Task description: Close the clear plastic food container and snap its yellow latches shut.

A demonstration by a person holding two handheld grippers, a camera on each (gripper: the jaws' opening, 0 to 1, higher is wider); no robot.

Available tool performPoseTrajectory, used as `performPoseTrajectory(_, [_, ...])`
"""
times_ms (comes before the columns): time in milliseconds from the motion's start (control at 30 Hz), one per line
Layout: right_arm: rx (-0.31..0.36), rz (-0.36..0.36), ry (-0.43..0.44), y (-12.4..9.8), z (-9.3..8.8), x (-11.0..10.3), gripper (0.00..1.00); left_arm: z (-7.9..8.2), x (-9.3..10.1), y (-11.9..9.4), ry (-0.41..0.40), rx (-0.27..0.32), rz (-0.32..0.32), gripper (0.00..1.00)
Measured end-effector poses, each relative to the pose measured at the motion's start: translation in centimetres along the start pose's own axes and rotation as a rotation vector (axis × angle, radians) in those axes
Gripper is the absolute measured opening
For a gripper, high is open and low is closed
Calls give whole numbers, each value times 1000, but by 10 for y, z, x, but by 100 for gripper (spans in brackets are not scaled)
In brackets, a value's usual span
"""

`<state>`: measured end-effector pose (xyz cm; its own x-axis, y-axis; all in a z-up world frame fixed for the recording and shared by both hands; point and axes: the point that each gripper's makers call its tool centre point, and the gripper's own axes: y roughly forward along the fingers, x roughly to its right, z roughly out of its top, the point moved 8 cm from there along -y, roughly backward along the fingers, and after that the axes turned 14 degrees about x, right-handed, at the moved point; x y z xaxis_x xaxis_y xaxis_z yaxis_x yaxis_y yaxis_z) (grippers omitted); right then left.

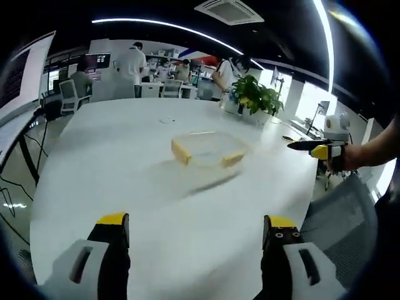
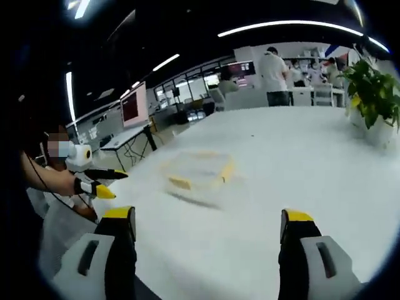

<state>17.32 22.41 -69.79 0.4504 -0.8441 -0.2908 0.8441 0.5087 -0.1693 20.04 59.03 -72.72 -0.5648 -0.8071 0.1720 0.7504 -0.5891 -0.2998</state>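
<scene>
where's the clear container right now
The clear container sits on the white table, ahead of both open grippers and untouched by them. In the left gripper view it lies centre, short of the potted plant.

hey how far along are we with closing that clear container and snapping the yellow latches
Barely started. Done: whether the lid is seated on the clear container can't be told; it sits alone on the white table. In hand: nothing; the left gripper and right gripper are both open and apart from it. Left: approach, then press down each yellow latch; their state is too blurred to judge.
</scene>
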Motion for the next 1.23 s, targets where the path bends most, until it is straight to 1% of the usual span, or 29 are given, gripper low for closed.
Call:
performPoseTrajectory(67, [11,-3,9,-3,-1,-2,95,0,1,-4,-19,16,8,85])
performPoseTrajectory(200, [20,-5,12,-5,-1,-6,95,1,3,-10,-43,28,19,84])
performPoseTrajectory(433, [21,10,6,-6,-5,-14,94,-1,9,-21,-64,43,28,82])
performPoseTrajectory(533, [22,14,5,-6,-5,-15,93,-2,15,-23,-55,52,17,81])
performPoseTrajectory(600, [26,14,5,-7,-4,-15,93,-3,17,-23,-75,51,17,81])
performPoseTrajectory(667, [32,12,3,-7,-5,-15,92,-5,18,-23,-77,55,21,81])
performPoseTrajectory(700, [28,10,-1,-7,-6,-16,92,-7,19,-22,-73,51,22,81])
performPoseTrajectory(733, [-5,1,1,-7,-11,-15,91,-9,19,-21,-72,32,23,81])
performPoseTrajectory(767, [-17,-1,5,-7,-14,-16,89,-8,19,-21,-70,33,26,81])
performPoseTrajectory(800, [-12,3,4,-6,-15,-17,89,-8,19,-21,-68,36,27,80])
performPoseTrajectory(900, [-29,28,-43,-4,-17,-21,89,-9,19,-21,-69,43,32,80])
performPoseTrajectory(967, [-37,35,-42,-2,-21,-22,89,-12,20,-21,-60,31,27,79])
performPoseTrajectory(1033, [-61,48,-45,-3,-25,-24,89,-14,23,-20,-45,20,16,78])
performPoseTrajectory(1100, [-89,58,-48,-3,-30,-24,89,-15,24,-20,-47,15,5,78])
performPoseTrajectory(1233, [-89,62,-53,-2,-29,-25,89,-15,22,-20,-43,11,11,77])
